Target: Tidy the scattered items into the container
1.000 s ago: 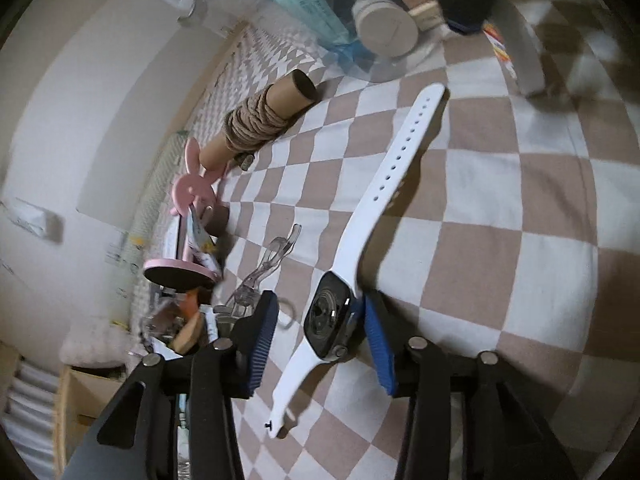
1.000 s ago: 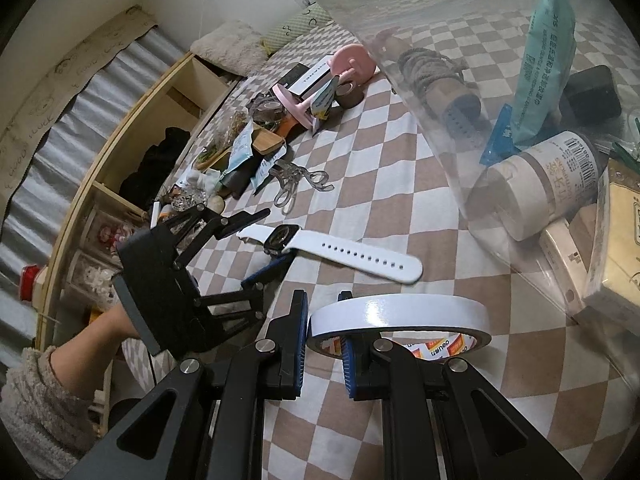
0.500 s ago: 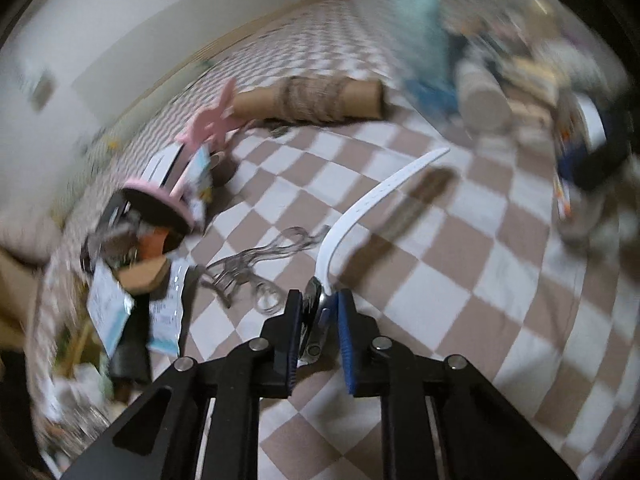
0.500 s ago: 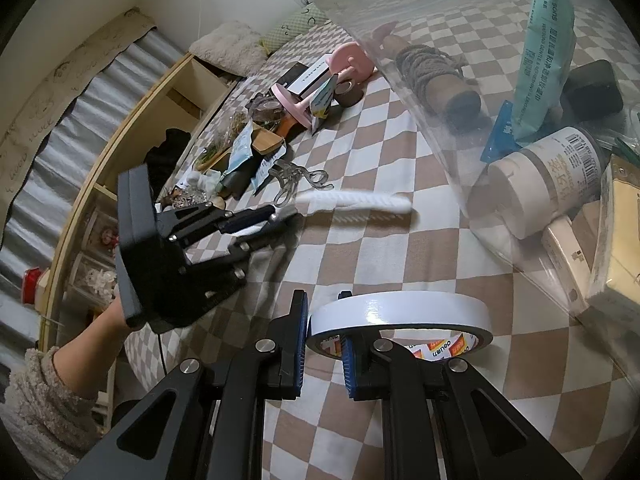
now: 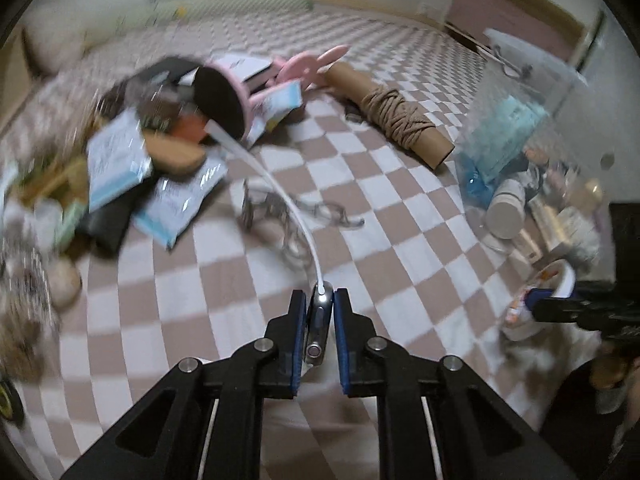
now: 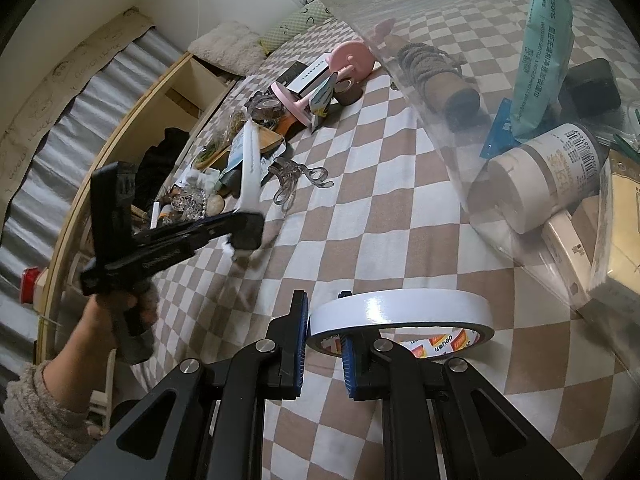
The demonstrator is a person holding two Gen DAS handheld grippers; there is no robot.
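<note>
Both grippers are loaded. On the left gripper (image 5: 320, 334) the blue pads (image 5: 297, 344) are pressed against the two sides of a smartwatch (image 5: 319, 320), held on edge well above the checkered cloth (image 5: 248, 288); its white strap (image 5: 280, 196) arcs up and away from the fingertips, while the other strap end hangs just below them. From the right wrist camera the same gripper (image 6: 244, 232) shows at mid-left, gripped by a hand (image 6: 120, 312) in a fuzzy sleeve (image 6: 36, 420), with the strap (image 6: 250, 168) standing upward.

Clamped in the right gripper (image 6: 324, 344) is a roll of white double-sided tape (image 6: 400, 312), pinched through its near wall, one pad outside the ring and one inside, and held roughly flat over the cloth.

Just right of the tape stands the clear plastic container (image 6: 440, 148), already holding a cream bottle (image 6: 544, 176), a teal wipes pack (image 6: 544, 44) and some boxes. A cardboard tube wound with brown bands (image 5: 396, 116) lies beside its wall. Farther off, a pink bunny-shaped stand (image 6: 348, 60), an eyelash curler (image 6: 296, 180) and a pile of sachets and small items remain scattered on the cloth.
</note>
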